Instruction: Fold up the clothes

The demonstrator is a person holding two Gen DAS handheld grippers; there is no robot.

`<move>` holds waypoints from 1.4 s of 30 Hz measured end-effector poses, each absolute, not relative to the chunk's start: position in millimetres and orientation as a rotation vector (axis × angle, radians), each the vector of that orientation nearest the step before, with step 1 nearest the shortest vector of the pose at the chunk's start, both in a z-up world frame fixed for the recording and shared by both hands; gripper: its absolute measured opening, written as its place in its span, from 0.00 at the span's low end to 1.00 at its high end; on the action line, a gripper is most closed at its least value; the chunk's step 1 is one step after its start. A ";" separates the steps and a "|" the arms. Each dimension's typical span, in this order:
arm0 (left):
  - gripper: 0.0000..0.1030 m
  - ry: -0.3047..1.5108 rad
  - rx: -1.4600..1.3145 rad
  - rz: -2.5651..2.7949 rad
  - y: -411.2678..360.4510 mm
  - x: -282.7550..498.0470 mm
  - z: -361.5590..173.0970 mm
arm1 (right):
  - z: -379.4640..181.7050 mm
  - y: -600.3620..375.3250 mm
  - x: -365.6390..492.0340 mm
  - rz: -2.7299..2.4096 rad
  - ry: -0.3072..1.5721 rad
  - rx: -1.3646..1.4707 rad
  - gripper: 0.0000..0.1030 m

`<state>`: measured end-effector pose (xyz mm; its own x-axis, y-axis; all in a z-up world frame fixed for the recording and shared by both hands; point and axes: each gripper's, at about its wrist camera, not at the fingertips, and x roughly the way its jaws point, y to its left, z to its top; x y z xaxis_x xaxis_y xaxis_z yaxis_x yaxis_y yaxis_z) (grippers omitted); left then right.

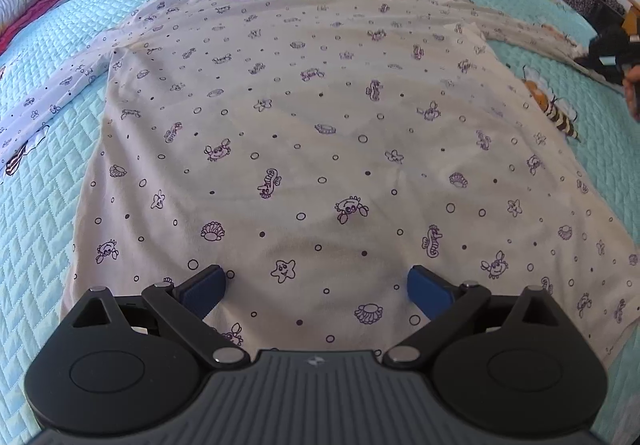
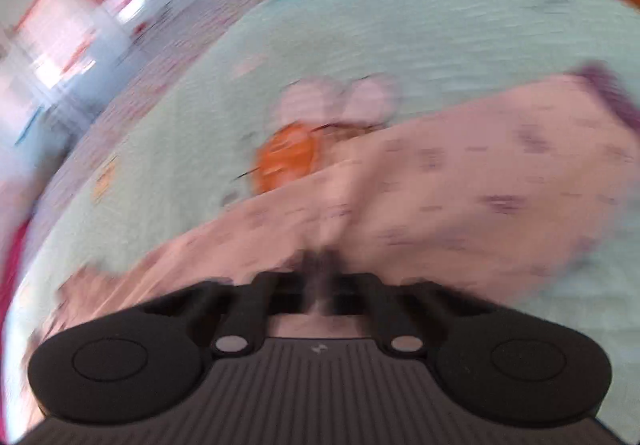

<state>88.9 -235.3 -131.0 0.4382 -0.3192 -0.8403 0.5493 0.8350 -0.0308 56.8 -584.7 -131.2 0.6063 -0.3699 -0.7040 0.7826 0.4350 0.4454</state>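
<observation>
The jaws of the right gripper (image 2: 325, 265) are pressed together on a pinch of the sleeve (image 2: 460, 185), which bunches into a ridge just ahead of them; the view is blurred, so the fold's edge cannot be read. The jaws of the left gripper (image 1: 316, 285) stand spread and empty, hovering over the hem end of the shirt (image 1: 304, 125), which lies flat on the bed (image 1: 52, 229) ahead of them, collar farthest away. The step in hand appears to be folding the sleeve across the body. Carry it low and taut toward the shirt's middle. Keep the pinch firm until the cloth lies flat. Use the left jaws to pin the body if it drags.
</observation>
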 end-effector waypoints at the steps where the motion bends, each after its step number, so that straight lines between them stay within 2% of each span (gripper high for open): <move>1: 0.93 0.963 0.230 -0.535 -229.4 91.3 -126.5 | -127.4 -578.8 52.9 -0.816 0.544 0.830 0.05; 2: 0.92 0.941 0.188 -0.515 -221.2 95.0 -120.4 | -119.4 -563.3 57.0 -0.824 0.548 0.759 0.11; 4: 0.92 0.901 0.087 -0.445 -198.4 107.7 -107.0 | -105.5 -530.3 62.6 -0.767 0.522 0.665 0.34; 7: 0.92 0.881 -0.048 -0.318 -159.4 134.1 -91.0 | -91.4 -461.6 80.9 -0.517 0.471 0.650 0.53; 12: 0.92 0.878 -0.145 -0.124 -112.7 189.3 -80.5 | -86.9 -324.4 132.7 -0.105 0.520 0.628 0.65; 17: 0.92 0.887 -0.237 -0.125 -103.3 225.8 -70.7 | -94.9 -251.0 183.7 0.031 0.601 0.565 0.65; 19: 0.92 0.869 -0.196 -0.188 -119.2 233.1 -64.4 | -95.7 -260.3 198.2 0.010 0.591 0.591 0.65; 23: 0.92 0.839 -0.122 -0.280 -154.9 246.4 -60.0 | -90.8 -311.5 244.5 -0.102 0.561 0.459 0.65; 29: 0.92 0.902 -0.106 -0.345 -192.5 233.2 -106.6 | -91.2 -370.4 332.6 -0.145 0.631 0.111 0.65; 32: 0.92 0.918 -0.143 -0.360 -198.2 225.7 -129.3 | -97.6 -361.1 367.3 -0.067 0.678 -0.073 0.65; 37: 0.93 0.860 -0.049 -0.408 -206.5 215.2 -130.6 | -107.3 -325.9 404.2 0.176 0.725 -0.296 0.65; 42: 0.94 0.877 -0.034 -0.464 -204.3 215.1 -128.5 | -115.1 -326.2 437.0 0.308 0.838 -0.275 0.65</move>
<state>215.1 -204.3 -128.5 0.5472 -0.4052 -0.7324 0.3780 0.9003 -0.2157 437.0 -326.2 -115.1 0.6298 0.1577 -0.7606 -0.3720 0.9208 -0.1171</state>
